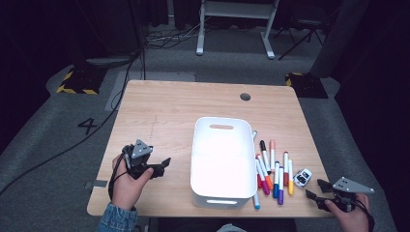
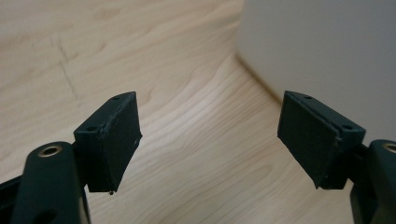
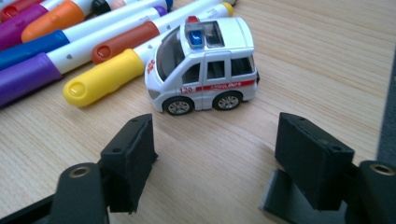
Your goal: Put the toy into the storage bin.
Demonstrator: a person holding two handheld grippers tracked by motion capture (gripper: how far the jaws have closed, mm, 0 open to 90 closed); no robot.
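Observation:
A white bin (image 1: 222,197) stands in the middle of the wooden table (image 1: 159,111). Several coloured markers (image 1: 273,169) lie to its right, with a small white toy ambulance (image 1: 302,177) just beyond them. My left gripper (image 1: 162,167) rests low at the bin's left, open and empty; in the left gripper view its jaws (image 2: 210,140) stand apart over bare wood, the bin wall (image 2: 322,46) ahead on the right. My right gripper (image 1: 315,189) sits at the front right corner, open. In the right gripper view the ambulance (image 3: 205,65) stands just ahead of the gripper (image 3: 215,158), beside the markers (image 3: 93,42).
A round cable hole (image 1: 245,96) sits near the table's far edge. The table's right edge runs close by my right hand. Cables and a desk frame (image 1: 237,29) are on the floor beyond the table.

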